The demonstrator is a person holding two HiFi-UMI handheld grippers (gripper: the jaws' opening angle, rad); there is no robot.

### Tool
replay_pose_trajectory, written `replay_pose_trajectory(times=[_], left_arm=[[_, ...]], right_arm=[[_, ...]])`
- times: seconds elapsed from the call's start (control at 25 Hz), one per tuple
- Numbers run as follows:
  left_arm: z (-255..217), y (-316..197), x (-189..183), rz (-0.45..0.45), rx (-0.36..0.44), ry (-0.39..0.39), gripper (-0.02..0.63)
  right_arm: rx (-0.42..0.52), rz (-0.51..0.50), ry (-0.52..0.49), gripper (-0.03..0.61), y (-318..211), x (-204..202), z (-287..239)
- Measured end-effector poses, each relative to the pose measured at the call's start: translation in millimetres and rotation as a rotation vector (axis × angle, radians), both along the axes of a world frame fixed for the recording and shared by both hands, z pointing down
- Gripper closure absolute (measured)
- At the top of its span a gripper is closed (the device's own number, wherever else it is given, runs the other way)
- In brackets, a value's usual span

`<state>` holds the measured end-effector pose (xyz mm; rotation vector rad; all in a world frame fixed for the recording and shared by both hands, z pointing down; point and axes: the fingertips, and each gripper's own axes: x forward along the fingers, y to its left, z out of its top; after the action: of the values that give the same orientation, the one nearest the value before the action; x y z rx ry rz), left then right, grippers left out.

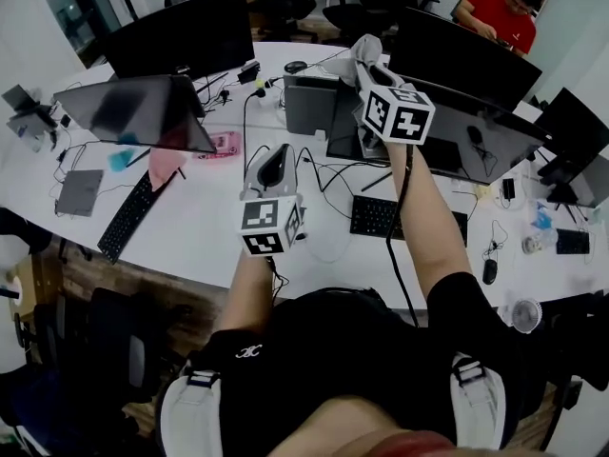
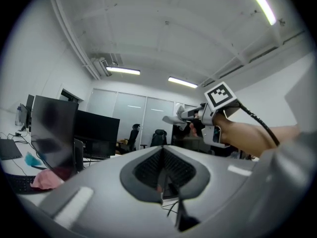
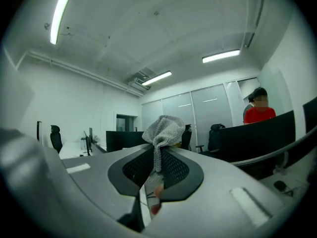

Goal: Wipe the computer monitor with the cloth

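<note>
A grey knit cloth (image 3: 161, 129) is pinched in my right gripper (image 3: 157, 150), its bunched end sticking out above the shut jaws. In the head view the right gripper (image 1: 365, 53) is held high over the desk, cloth (image 1: 364, 46) at its tip, in front of a dark monitor (image 1: 476, 136) at the right. My left gripper (image 1: 277, 152) hangs lower over the white desk (image 1: 205, 236), jaws shut with nothing in them. A second, tilted monitor (image 1: 138, 110) stands at the left. The left gripper view shows its own shut jaws (image 2: 162, 150) and the right gripper (image 2: 172, 118) with the cloth (image 2: 178, 107).
A pink cloth (image 1: 167, 165) lies under the left monitor beside a black keyboard (image 1: 127, 217). Another keyboard (image 1: 379, 216), cables and a grey box (image 1: 310, 103) sit mid-desk. More monitors line the back. A person in a red shirt (image 1: 496, 12) sits at the far right.
</note>
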<state>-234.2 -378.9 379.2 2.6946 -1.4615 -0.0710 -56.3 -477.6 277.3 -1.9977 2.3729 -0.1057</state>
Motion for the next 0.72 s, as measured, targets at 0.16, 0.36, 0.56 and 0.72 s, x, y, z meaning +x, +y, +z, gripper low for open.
replay_pose_trajectory(times=[0.16, 0.36, 0.56, 0.72], left_arm=[[5.4, -3.3, 5.7, 0.013, -0.015, 0.007, 0.561], [7.2, -3.6, 21.9, 0.032, -0.019, -0.001, 0.561], [4.5, -3.7, 42.9, 0.042, -0.008, -0.024, 0.561], [-1.0, 1.9, 60.9, 0.049, -0.007, -0.019, 0.561]], right_arm=[[-0.005, 0.044, 0.074, 0.551, -0.6, 8.4, 4.2], [-0.026, 0.073, 0.135, 0.551, 2.6, 24.7, 5.3], [-0.05, 0.077, 0.114, 0.551, 9.0, 51.7, 4.6], [-0.059, 0.103, 0.127, 0.551, 17.9, 76.8, 3.8]])
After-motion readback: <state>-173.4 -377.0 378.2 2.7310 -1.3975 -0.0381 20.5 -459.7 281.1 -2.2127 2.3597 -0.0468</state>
